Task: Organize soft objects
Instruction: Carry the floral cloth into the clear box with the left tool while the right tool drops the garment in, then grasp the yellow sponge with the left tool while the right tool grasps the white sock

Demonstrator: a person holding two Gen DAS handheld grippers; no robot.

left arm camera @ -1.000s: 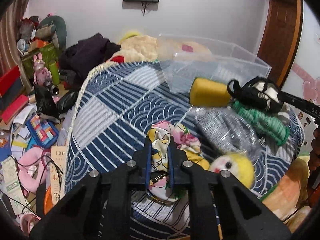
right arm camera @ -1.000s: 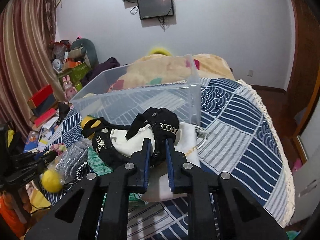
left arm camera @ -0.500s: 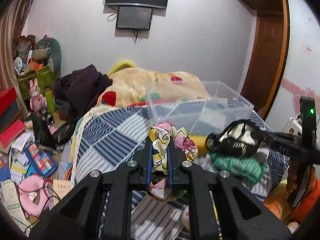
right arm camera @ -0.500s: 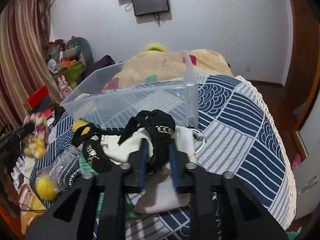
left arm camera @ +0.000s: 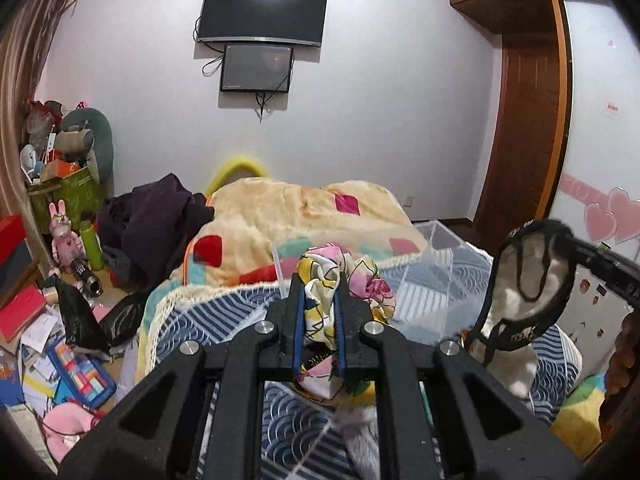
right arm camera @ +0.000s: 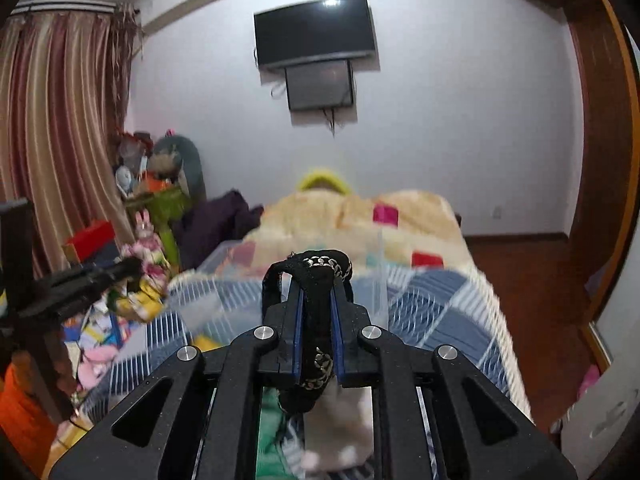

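My left gripper [left arm camera: 319, 300] is shut on a floral cloth [left arm camera: 352, 276], pink, yellow and white, held up above the bed. My right gripper [right arm camera: 316, 304] is shut on a black and white bag [right arm camera: 316, 276] by its black strap with a chain trim. The bag also shows in the left wrist view [left arm camera: 524, 292], hanging at the right. The floral cloth also shows in the right wrist view [right arm camera: 148, 268], at the left. A clear plastic bin [left arm camera: 436, 276] stands on the blue patterned bedspread [left arm camera: 224, 320] just beyond both grippers.
A cream blanket with coloured squares [left arm camera: 304, 216] lies behind the bin. A dark garment [left arm camera: 156, 220] is heaped at the bed's left. The floor at left is cluttered with books and toys [left arm camera: 68, 364]. A wooden wardrobe [left arm camera: 520, 128] stands at right.
Both grippers have risen from the bed, lifting the floral cloth and the bag clear of the pile of soft things. The views now look toward the far wall.
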